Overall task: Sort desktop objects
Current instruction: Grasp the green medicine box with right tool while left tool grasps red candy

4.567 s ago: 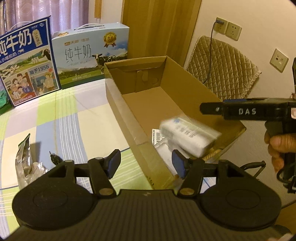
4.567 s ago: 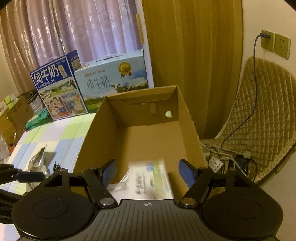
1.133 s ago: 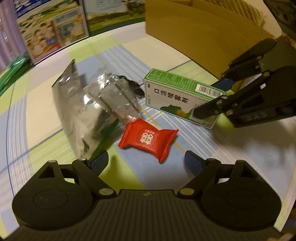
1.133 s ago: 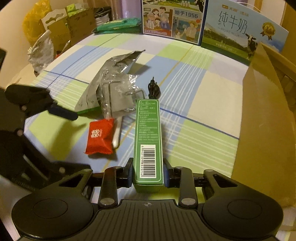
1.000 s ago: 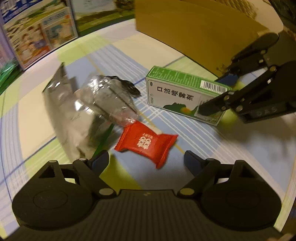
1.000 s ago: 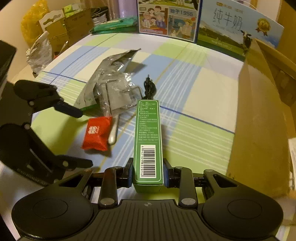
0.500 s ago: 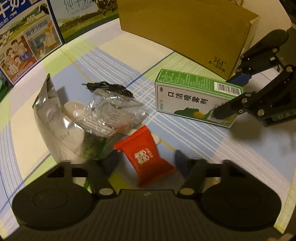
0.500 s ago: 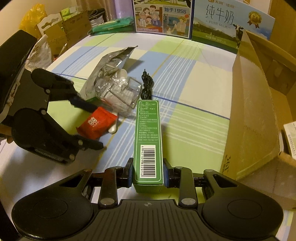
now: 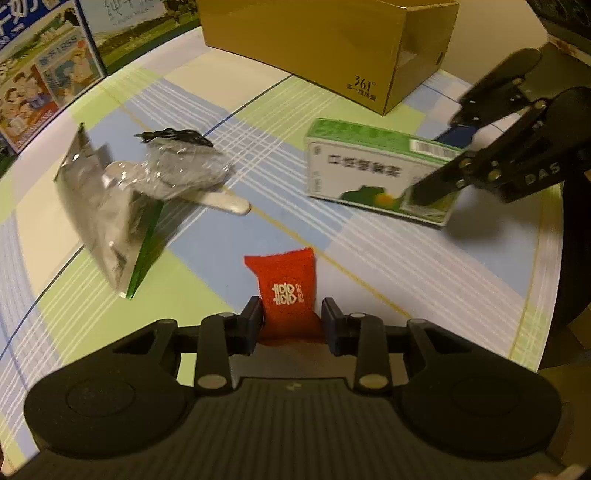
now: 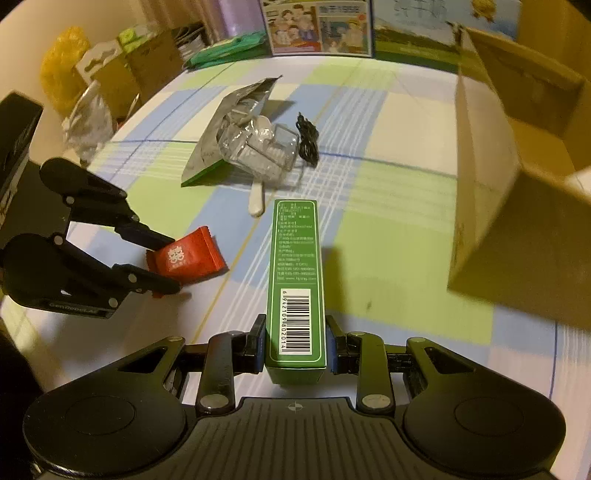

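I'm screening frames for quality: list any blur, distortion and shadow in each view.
Left wrist: fisheye bends the table; foil bag and green box print smeared; dim warm light. Right wrist: barcode on the green box sharp, carton blurred, box casts a shadow to the right.

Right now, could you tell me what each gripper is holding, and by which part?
The left gripper pinches the red packet at its near end; the right gripper clamps the green box across its barcode end.

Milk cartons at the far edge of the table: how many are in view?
2. A blue milk carton stands at the table's far edge, and a lighter one stands right of it, behind the cardboard box. More may be hidden.
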`<control>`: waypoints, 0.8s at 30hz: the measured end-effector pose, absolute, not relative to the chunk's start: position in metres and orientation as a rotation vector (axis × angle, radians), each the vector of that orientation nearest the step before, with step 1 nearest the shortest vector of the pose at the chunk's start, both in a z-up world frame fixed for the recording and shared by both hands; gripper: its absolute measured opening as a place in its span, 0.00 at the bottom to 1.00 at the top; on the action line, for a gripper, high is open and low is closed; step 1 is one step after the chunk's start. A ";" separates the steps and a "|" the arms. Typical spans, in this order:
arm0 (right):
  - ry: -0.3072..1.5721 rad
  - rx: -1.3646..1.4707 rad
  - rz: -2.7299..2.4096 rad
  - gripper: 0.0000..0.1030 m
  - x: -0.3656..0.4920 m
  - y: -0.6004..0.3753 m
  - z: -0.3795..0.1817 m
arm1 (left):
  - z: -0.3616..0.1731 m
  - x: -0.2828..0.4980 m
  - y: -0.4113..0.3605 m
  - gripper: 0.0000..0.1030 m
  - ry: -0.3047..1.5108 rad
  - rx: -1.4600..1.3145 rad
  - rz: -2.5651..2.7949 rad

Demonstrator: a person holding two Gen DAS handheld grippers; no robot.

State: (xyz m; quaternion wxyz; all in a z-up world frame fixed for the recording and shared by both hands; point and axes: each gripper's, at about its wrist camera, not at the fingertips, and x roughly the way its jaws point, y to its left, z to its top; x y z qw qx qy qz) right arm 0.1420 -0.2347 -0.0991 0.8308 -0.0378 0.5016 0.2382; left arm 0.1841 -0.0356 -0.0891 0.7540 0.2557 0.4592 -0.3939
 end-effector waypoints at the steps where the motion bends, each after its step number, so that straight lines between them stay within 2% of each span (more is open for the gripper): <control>1: 1.061 -0.072 0.498 0.27 0.138 -0.237 -0.099 | -0.088 0.181 -0.034 0.29 0.994 0.556 -0.841; 6: 1.042 -0.042 0.473 0.27 0.129 -0.244 -0.097 | -0.087 0.176 -0.031 0.42 0.981 0.518 -0.796; 14: 1.030 -0.071 0.476 0.29 0.132 -0.240 -0.099 | -0.095 0.176 -0.045 0.42 0.942 0.570 -0.776; 17: 1.027 -0.075 0.474 0.35 0.134 -0.238 -0.101 | -0.098 0.177 -0.049 0.41 0.927 0.570 -0.766; 20: 1.024 -0.080 0.471 0.40 0.135 -0.236 -0.103 | -0.101 0.177 -0.050 0.33 0.911 0.576 -0.748; 24: 1.021 -0.075 0.470 0.41 0.137 -0.236 -0.105 | -0.101 0.176 -0.046 0.26 0.904 0.545 -0.746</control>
